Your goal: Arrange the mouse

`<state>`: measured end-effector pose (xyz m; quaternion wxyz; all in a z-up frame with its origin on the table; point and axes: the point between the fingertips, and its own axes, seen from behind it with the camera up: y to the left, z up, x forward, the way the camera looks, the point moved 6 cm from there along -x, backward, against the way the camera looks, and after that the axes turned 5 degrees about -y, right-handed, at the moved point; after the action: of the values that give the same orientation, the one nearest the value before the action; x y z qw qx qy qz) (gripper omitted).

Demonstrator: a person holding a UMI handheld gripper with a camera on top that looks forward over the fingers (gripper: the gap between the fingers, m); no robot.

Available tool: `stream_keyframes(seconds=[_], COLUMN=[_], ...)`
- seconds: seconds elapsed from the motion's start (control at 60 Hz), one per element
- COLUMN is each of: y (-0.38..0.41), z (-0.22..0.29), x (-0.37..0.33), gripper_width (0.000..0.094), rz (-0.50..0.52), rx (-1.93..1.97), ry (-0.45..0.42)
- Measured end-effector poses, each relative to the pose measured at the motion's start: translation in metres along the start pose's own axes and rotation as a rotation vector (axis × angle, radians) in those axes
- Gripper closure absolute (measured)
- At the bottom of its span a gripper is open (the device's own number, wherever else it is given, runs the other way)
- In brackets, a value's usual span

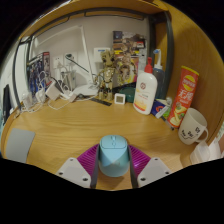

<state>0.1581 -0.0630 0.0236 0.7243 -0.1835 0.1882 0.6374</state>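
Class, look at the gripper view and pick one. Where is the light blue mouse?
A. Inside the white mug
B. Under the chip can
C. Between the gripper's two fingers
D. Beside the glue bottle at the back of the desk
C: the mouse sits on the desk between the two fingers of the gripper, their pads close at either side, well short of the glue bottle.

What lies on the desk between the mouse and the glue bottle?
In the gripper view, only bare wooden desk lies between the mouse, held between the hand-held gripper fingers, and the glue bottle.
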Motion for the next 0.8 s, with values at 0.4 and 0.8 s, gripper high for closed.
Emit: stream_keyframes(seconds=[0.4, 0.8], y=[0.013, 0.227], z=[0.034, 0.172], x=[-0.013, -0.116], gripper_width=[0.0673, 0.0674], rz=[-0.058, 0.159], rx=[0.012, -0.033], ry=[0.016, -0.208])
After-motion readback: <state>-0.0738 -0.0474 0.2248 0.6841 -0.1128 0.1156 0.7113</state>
